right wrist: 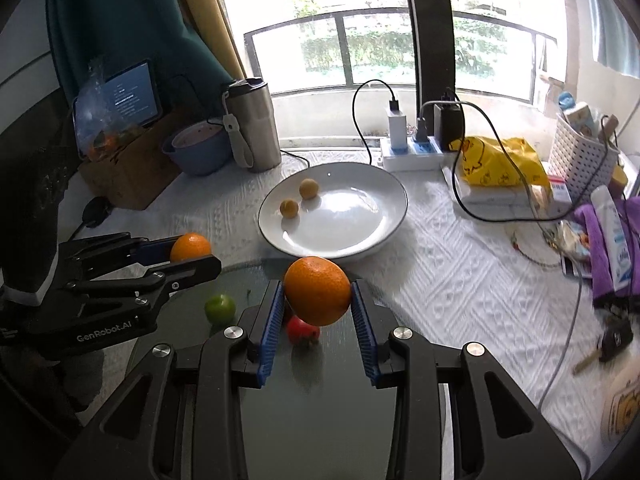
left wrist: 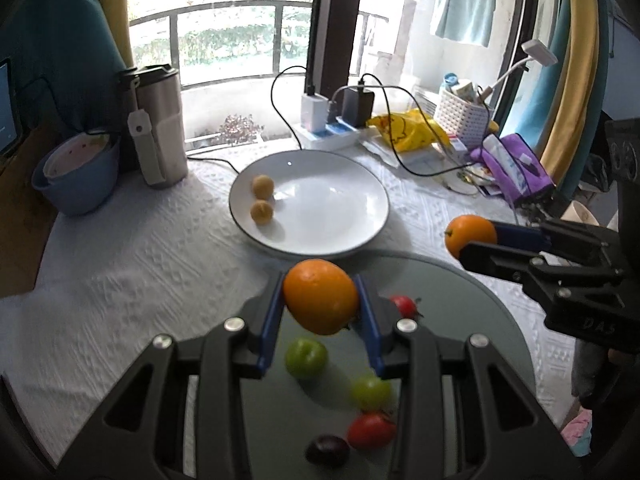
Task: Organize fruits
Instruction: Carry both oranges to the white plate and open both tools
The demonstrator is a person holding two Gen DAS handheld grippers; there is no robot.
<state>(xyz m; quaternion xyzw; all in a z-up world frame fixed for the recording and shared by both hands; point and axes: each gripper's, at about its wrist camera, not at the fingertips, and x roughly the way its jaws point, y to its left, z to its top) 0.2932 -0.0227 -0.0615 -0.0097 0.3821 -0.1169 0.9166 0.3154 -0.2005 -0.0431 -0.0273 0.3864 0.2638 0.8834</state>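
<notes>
My left gripper [left wrist: 320, 300] is shut on an orange [left wrist: 320, 294] and holds it above a dark glass plate [left wrist: 460, 300]. My right gripper [right wrist: 318, 292] is shut on a second orange [right wrist: 317, 290] above the same plate [right wrist: 248, 280]. Each gripper shows in the other's view, holding its orange [left wrist: 470, 236] [right wrist: 190, 246]. On the glass plate lie two green fruits [left wrist: 306, 358] [left wrist: 370, 392], two red fruits [left wrist: 370, 430] [left wrist: 405, 306] and a dark plum [left wrist: 328, 450]. A white plate [left wrist: 340, 232] beyond holds two small tan fruits [left wrist: 263, 187] [left wrist: 261, 212].
A steel tumbler [left wrist: 158, 120] and blue bowl [left wrist: 78, 184] stand at the back left. A power strip with chargers and cables [left wrist: 332, 128], a yellow bag [left wrist: 408, 128], a white basket [left wrist: 464, 116] and a purple cloth [left wrist: 516, 164] crowd the back right. A key [right wrist: 612, 340] lies at right.
</notes>
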